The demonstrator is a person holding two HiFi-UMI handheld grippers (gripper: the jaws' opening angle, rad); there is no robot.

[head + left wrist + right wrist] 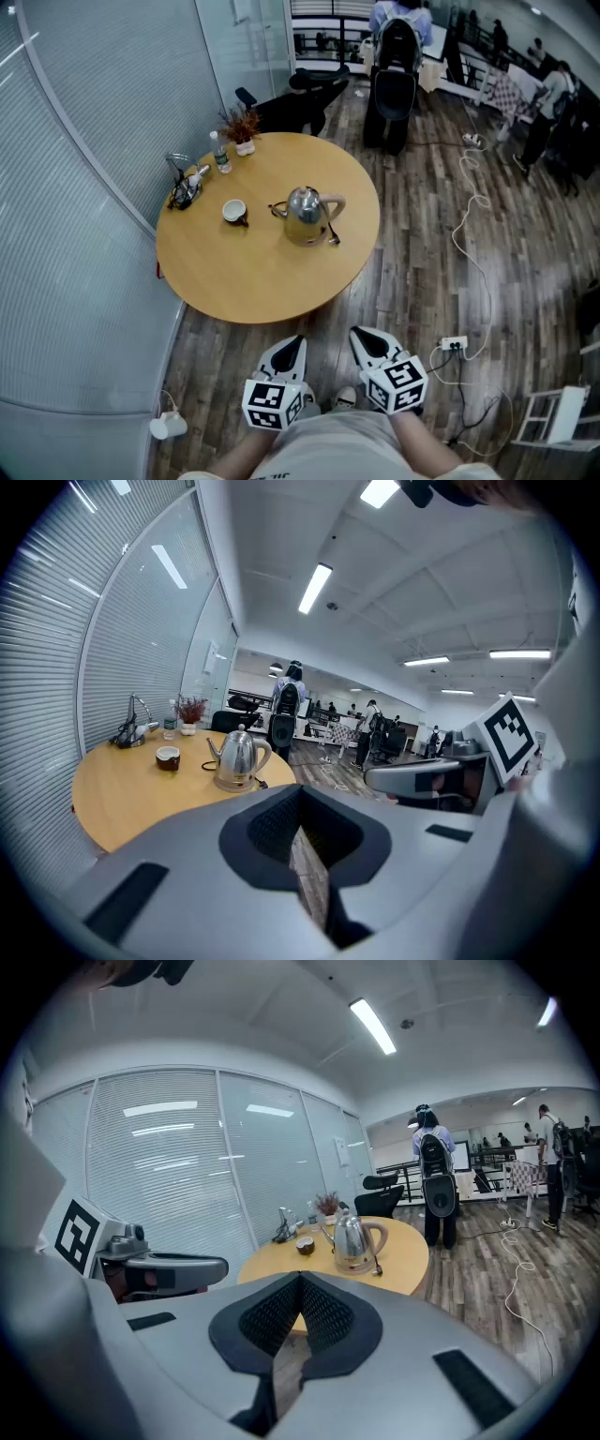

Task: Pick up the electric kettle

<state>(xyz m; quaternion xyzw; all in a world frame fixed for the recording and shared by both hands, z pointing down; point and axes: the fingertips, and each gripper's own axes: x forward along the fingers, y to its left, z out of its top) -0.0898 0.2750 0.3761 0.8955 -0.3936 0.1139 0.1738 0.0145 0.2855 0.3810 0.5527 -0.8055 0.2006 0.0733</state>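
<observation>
**Kettle stood on the table, both grippers shut and away from it**

The left gripper [292, 343] and the right gripper [362, 336] were side by side, close to the person's body. Each had its jaws closed together with nothing between them. The electric kettle [307, 216] stood upright on the round table [253, 277], well ahead of both grippers and untouched. It was a little to the left of the left gripper's line and a little to the right of the right gripper's line. A cup [233, 212] was on the table near the kettle's spout. Only the head view showed that both grippers were over the wooden floor [422, 253], before the table's near edge. Each gripper view showed the other gripper beside it.
</observation>
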